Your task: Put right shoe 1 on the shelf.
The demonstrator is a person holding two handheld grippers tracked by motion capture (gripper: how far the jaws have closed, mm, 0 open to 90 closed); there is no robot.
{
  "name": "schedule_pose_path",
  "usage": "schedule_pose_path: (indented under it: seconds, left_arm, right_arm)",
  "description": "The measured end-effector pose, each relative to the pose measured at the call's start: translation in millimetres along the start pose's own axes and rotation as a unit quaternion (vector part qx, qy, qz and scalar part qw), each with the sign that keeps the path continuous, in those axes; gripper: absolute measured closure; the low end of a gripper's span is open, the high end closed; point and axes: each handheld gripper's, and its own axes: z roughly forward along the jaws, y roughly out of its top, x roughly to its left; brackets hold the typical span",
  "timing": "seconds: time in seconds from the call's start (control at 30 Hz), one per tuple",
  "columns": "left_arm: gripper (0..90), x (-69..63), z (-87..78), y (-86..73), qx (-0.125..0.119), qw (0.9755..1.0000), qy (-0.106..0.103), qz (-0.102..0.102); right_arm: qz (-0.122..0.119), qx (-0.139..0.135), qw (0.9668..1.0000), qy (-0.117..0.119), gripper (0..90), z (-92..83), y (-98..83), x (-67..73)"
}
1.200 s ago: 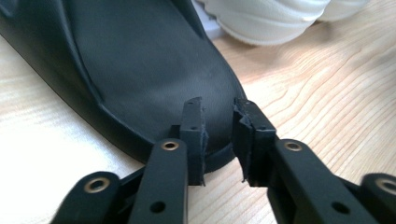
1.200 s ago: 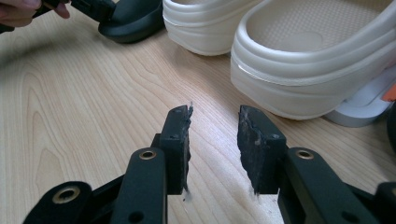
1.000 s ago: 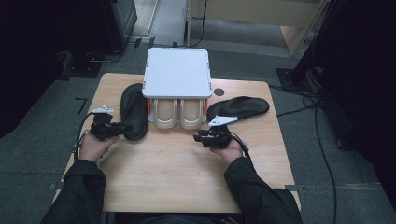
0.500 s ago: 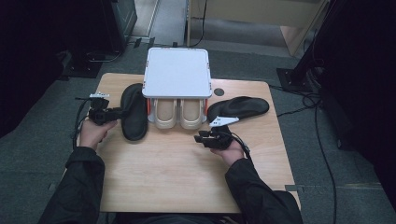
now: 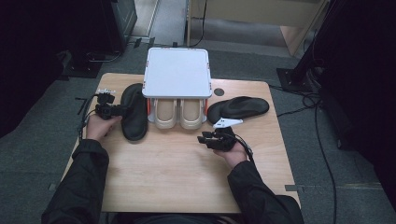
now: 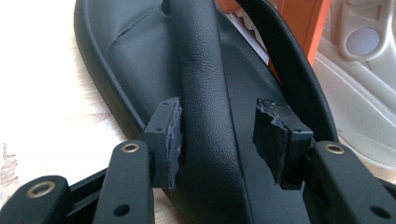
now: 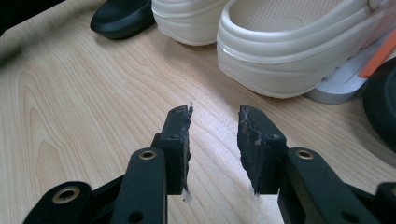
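Wooden table (image 5: 177, 172) w/ dark floor around. High view: my left gripper (image 5: 113, 110) has shifted over to the black slipper (image 5: 134, 112) left of the white rack (image 5: 176, 72); right gripper (image 5: 208, 139) idles, other slipper (image 5: 239, 107) beyond it. Left gripper view: jaws just widened, now straddle the slipper's strap (image 6: 205, 93), left pad touching, right pad apart, so grab looks next, I reckon. Smooth black leather-like. Right gripper view: jaws part-open, nothing between, cream clogs (image 7: 299, 51) ahead.

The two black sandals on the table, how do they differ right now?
The left black sandal lies lengthwise beside the white rack, its strap between the left claw's open jaws. The right black sandal lies crosswise, untouched; the right claw hovers open over bare wood. Both are black and flat on the table.
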Motion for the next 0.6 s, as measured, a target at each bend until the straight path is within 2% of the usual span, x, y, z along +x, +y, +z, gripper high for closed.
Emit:
schedule_pose_path:
  seconds: [0.13, 0.23, 0.6]
  left_arm:
    - [54.6, -0.5, 1.7, -0.3, 0.002, 1.0, 0.004, -0.001]
    - [64.3, 2.2, 0.9, -1.5, -0.003, 0.9999, 0.008, -0.01]
    - [67.5, 3.5, -1.7, -0.7, -0.004, 0.9996, 0.008, -0.028]
  right_arm:
    - [-0.002, 0.0, 1.0, 0.0, 64.7, -0.3, -0.3, 0.3]
    - [-0.002, -0.002, 1.0, -0.002, 64.7, -0.6, -0.2, -0.6]
    - [-0.002, -0.004, 1.0, -0.003, 64.7, -0.5, 0.1, -0.8]
